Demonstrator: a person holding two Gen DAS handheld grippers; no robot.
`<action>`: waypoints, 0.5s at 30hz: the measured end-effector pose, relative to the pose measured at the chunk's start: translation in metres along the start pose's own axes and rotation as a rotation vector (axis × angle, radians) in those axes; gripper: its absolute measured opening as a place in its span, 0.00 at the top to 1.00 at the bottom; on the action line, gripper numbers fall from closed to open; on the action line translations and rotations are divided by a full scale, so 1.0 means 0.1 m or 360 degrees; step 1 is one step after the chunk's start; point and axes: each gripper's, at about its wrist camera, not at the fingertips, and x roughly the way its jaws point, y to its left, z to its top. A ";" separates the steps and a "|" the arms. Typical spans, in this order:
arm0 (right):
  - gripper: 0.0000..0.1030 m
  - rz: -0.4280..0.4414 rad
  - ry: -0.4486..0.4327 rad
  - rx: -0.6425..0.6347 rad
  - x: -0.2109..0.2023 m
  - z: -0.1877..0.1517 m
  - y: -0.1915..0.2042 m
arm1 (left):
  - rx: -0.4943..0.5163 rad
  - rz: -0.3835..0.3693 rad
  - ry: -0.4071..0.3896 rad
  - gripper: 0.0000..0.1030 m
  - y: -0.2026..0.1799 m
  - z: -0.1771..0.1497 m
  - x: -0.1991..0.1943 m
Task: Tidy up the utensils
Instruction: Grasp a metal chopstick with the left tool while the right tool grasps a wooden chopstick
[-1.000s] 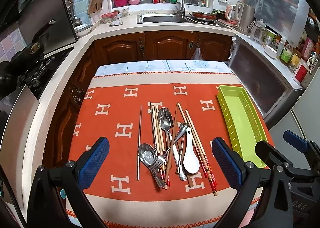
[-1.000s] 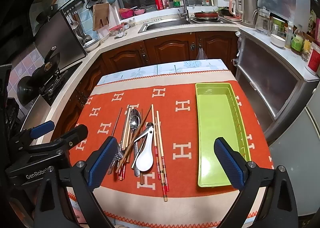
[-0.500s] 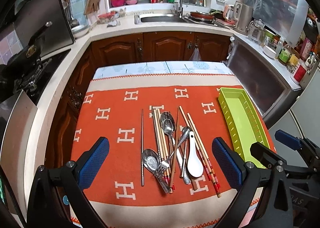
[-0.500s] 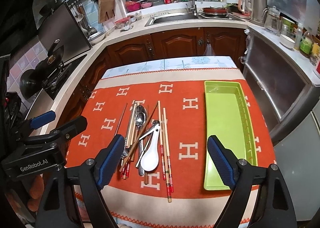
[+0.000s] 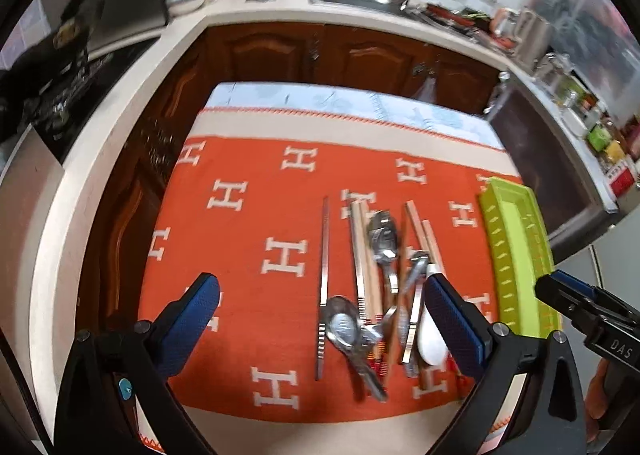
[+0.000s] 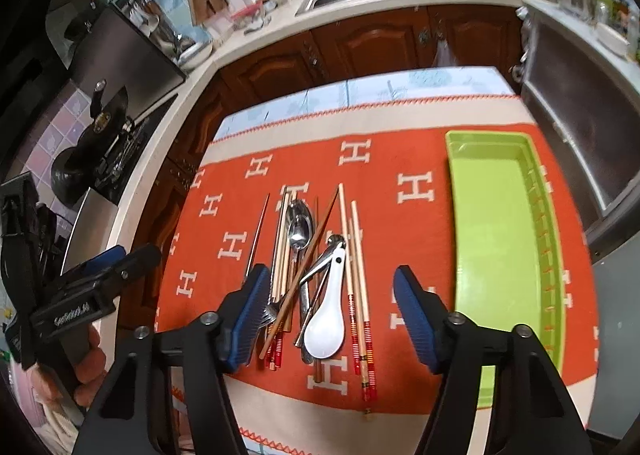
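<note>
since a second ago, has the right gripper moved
Yes. The right gripper has come down and forward toward the utensil pile: the white spoon and green tray loom larger. Its jaws are closing, nothing pressed between them.

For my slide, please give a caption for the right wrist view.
Right tongs closing above a white spoon in piled utensils; the green tray is empty.

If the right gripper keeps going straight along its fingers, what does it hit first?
Most likely the white ceramic spoon on the utensil pile: it lies between the fingers of the right gripper, whose jaws are closing with nothing yet pinched. Depth is unclear, so the chopsticks alongside might touch first.
</note>
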 end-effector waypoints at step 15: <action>0.66 0.0236 0.0413 0.0152 1.66 0.09 0.26 | -0.0012 -0.0102 0.0345 0.49 0.19 0.03 1.30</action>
